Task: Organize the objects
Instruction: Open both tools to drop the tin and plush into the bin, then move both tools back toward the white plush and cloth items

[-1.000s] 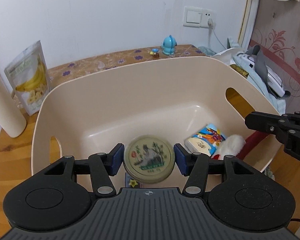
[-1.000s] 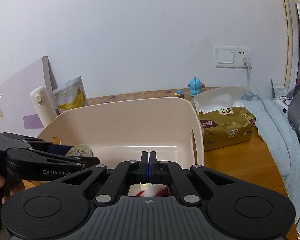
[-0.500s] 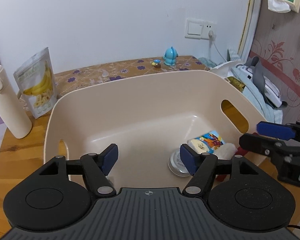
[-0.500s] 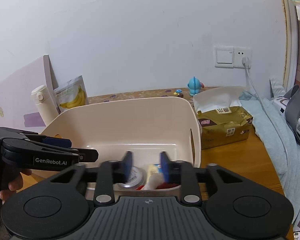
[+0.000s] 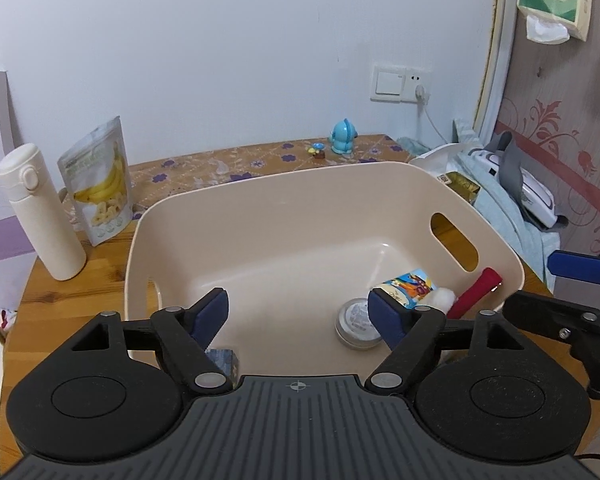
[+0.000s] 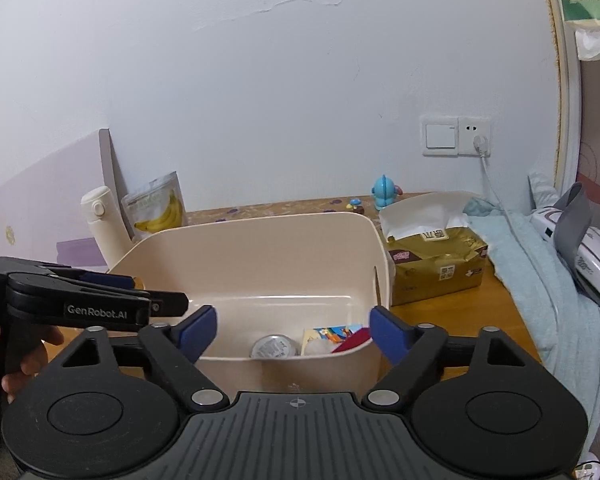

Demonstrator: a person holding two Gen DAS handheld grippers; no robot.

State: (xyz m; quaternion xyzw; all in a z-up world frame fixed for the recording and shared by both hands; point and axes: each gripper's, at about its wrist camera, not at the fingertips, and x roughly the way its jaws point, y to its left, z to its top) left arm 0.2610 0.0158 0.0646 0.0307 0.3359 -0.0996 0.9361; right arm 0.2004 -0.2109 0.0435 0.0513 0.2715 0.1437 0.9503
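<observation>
A beige plastic bin (image 5: 300,180) stands on the wooden table. On its floor lie a round tin (image 5: 356,322), a colourful packet (image 5: 410,284), a white fluffy ball (image 5: 444,298) and a red piece (image 5: 476,292). My left gripper (image 5: 298,314) hovers over the bin's near side, its jaws opening with nothing between them. My right gripper (image 6: 293,330) hangs above the bin's near wall (image 6: 292,364), jaws also opening and empty. The right wrist view shows the tin (image 6: 274,346) and packet (image 6: 332,332) below it. The left gripper (image 6: 100,296) reaches in from the left there.
A white flask (image 5: 40,216) and a banana-chip bag (image 5: 98,180) stand left of the bin. A blue figurine (image 5: 342,136) sits at the back. A gold tissue pack (image 6: 436,260) and a blue cloth (image 6: 540,280) lie right. A small blue block (image 5: 220,360) shows under my left finger.
The left gripper let go of the round tin, which now lies in the bin, then opened wider and drew up and back. The right gripper went from shut to wide open.
</observation>
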